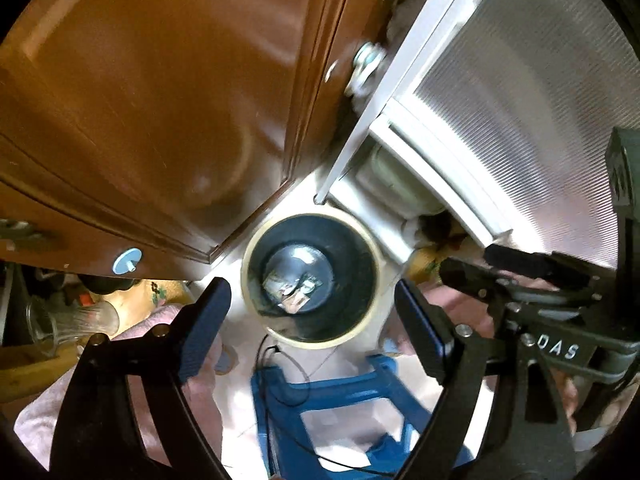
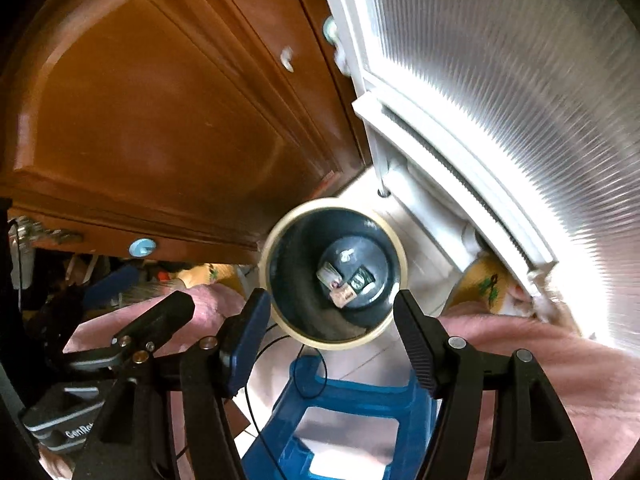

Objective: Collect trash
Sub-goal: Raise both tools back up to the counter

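1. While both cameras look down at the floor, the trash bin (image 1: 311, 282) (image 2: 334, 274) serves as the landmark: a round, dark-walled bin with a cream rim, standing upright beside the corner of the wooden cabinet (image 1: 152, 112) (image 2: 160, 128).
2. Left hand-held gripper (image 1: 314, 334): its jaws stand wide apart and hold nothing. In the left wrist view the bin mouth appears between and just beyond the two fingertips, apart from both.
3. Right hand-held gripper (image 2: 330, 326): its jaws stand wide apart and hold nothing. In the right wrist view the bin appears between the fingertips, with its rim overlapping both of them; contact cannot be judged.
4. Trash (image 1: 294, 290) (image 2: 346, 284): several small scraps, paper or wrappers, lie on the raised dark bottom of the bin, near its centre. The individual pieces are too small to identify.
5. Blue plastic stool (image 1: 340, 404) (image 2: 352, 412): stands on the pale tiled floor on the near side of the bin, below both hand-held grippers. A thin black cable (image 1: 276, 364) (image 2: 308, 376) runs across it.
6. White-framed door with ribbed glass (image 1: 520, 100) (image 2: 500, 100): rises on the far right side of the bin, opposite the cabinet.
7. Clear glass vase (image 1: 72, 320): lies tilted, well left of the bin, in the left wrist view only.
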Available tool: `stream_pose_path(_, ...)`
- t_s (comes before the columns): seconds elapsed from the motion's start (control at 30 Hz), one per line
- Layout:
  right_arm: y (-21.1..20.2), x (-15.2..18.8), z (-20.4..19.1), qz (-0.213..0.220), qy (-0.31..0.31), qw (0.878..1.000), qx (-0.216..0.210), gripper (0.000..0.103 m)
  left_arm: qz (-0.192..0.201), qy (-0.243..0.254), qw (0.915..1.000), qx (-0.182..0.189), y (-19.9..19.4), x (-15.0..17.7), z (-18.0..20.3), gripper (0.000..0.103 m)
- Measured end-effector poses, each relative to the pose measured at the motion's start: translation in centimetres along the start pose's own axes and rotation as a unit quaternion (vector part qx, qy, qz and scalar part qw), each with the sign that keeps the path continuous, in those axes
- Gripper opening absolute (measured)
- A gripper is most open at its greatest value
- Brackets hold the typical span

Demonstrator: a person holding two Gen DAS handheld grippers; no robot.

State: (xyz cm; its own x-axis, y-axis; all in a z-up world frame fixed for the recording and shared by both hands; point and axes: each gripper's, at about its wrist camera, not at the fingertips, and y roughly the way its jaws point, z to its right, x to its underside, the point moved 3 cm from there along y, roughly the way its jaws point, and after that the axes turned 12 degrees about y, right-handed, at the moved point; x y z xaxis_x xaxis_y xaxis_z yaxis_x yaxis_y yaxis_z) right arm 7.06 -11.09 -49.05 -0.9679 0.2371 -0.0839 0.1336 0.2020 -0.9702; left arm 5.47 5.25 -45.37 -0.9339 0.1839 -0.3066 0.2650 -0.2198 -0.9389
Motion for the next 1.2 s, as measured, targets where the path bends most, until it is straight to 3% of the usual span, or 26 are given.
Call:
stream_pose_path(0.17,-6.7,0.9,-1.4,0.046,-0.028,0.998,-0.024,0.065,0.052,0.013,0.9985,0.0,-7.1,-2.0,1.9,0.082)
stream_pose_path(0.37,-17.4,1.2,-3.5,0.121,-0.07,0.989,-0.042,0.065,0.123,0.056,0.9907,-0.022,-17.2,-5.2,4.7,0.082)
stream_pose_path(0.57,-28.6,0.4,-4.5,0.2,-0.091,0.973,-0.065,0.065,0.161,0.086,0.9831,-0.019,-24.9,-8.5,7.1,0.082)
stream_pose_path(0.7,-34.9,-1.1,-4.0,0.23,-0.093,0.966,-0.066,0.065,0.177,0.105,0.9787,0.005,-28.8,-11.9,9.0,0.082)
stream_pose_path(0.97,-44.2,-6.8,-0.6,0.262,-0.056,0.962,-0.054,0.065,0.194,0.143,0.97,0.034,-33.2,-20.7,13.6,0.082)
stream_pose_path(1.2,-48.3,-15.8,5.8,0.279,0.007,0.959,-0.042,0.065,0.168,0.17,0.9697,0.049,-31.3,-29.6,17.6,0.082)
